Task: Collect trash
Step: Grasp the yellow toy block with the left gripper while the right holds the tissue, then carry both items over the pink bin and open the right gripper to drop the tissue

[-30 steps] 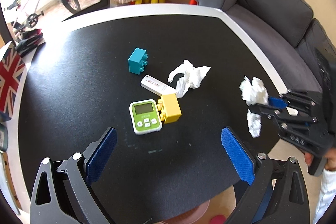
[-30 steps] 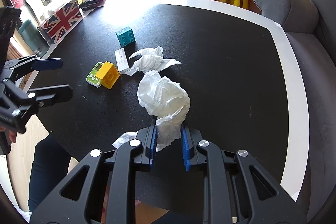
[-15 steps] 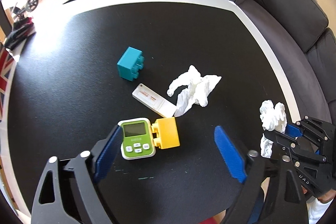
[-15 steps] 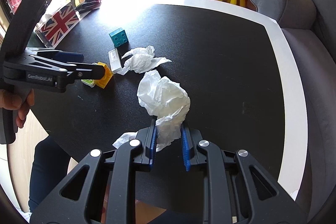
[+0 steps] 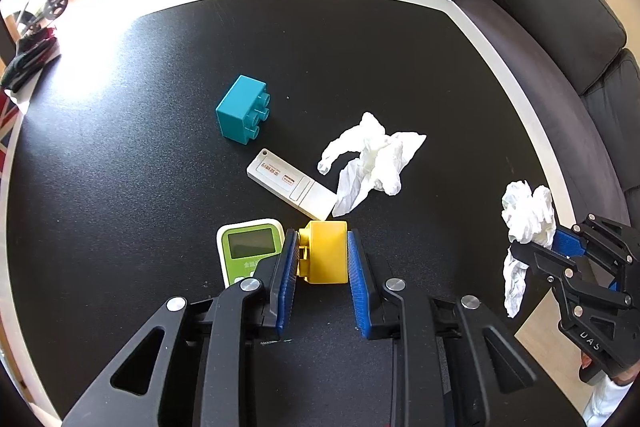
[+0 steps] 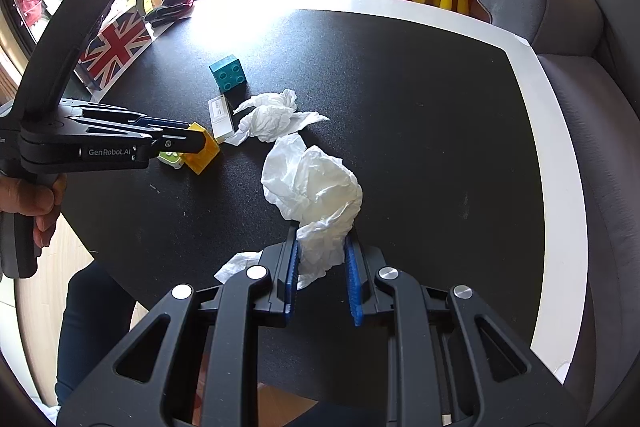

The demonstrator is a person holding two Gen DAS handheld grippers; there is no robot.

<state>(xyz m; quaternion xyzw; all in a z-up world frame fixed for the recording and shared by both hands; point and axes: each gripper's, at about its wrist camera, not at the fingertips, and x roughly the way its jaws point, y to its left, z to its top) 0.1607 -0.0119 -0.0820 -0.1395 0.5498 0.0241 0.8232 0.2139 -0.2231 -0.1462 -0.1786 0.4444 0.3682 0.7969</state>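
My right gripper (image 6: 321,247) is shut on a crumpled white tissue (image 6: 316,187) and holds it above the black table near its front edge; the tissue also shows in the left wrist view (image 5: 528,211). A second crumpled tissue (image 5: 372,159) lies on the table beside a white stick-shaped device (image 5: 290,189); it also shows in the right wrist view (image 6: 272,115). My left gripper (image 5: 322,251) has its blue pads against both sides of a yellow toy brick (image 5: 325,257), next to a green timer (image 5: 248,247).
A teal toy brick (image 5: 242,111) stands further back on the black table (image 5: 120,167) with its white rim. A grey sofa (image 5: 540,7) runs along the right. A Union Jack box (image 6: 114,47) sits at the table's left edge. A bicycle and yellow stool stand beyond.
My left gripper has moved forward and down over the table and closed from wide open onto the yellow brick. My right gripper has kept hold of its tissue, nearly still.
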